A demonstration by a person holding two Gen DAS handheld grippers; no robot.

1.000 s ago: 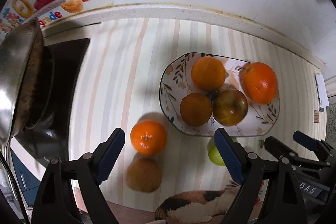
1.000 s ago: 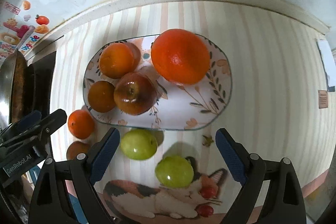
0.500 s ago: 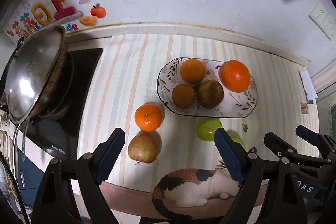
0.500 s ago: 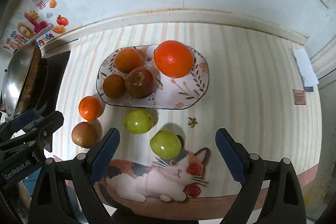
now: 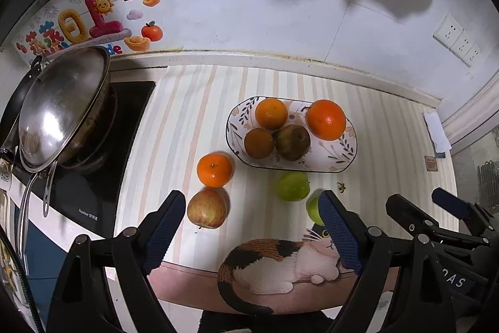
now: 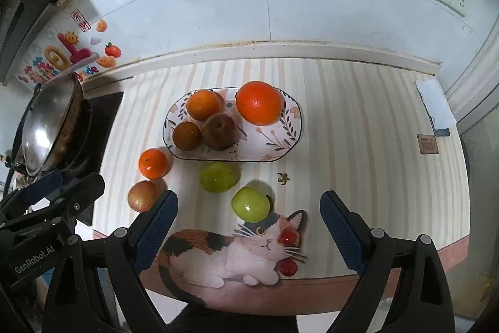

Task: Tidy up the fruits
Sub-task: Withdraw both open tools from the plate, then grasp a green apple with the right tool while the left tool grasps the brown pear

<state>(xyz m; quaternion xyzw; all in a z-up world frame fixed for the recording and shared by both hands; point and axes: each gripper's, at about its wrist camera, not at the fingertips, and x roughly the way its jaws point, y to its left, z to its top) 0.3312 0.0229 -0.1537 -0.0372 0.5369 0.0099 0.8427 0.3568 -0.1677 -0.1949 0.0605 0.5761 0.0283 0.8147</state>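
A flowered plate (image 6: 290,133) sits on the striped counter (image 6: 358,127) and holds four fruits: a big orange (image 6: 258,102) at its right end, a smaller orange (image 6: 202,104) at the back left, a dull brown-orange fruit (image 6: 186,135) at the front left, and a dark apple (image 6: 220,131) touching it in the middle. Four more fruits lie on the counter in front of the plate. A tangerine (image 6: 152,163) and a red-yellow apple (image 6: 142,196) lie to the left, close together. A green apple (image 6: 217,177) lies just beside the plate's front rim, and a second green apple (image 6: 250,204) rests at the edge of a cat picture (image 6: 237,252) printed on the counter's covering. The left gripper (image 5: 249,234) hangs above the fruits, jaws wide with nothing between them. The right gripper (image 6: 248,234) hangs the same way, jaws wide and empty. A steel wok (image 5: 59,111) stands on a black stove (image 5: 103,195) at the left. Colourful stickers (image 5: 78,27) mark the white wall behind.
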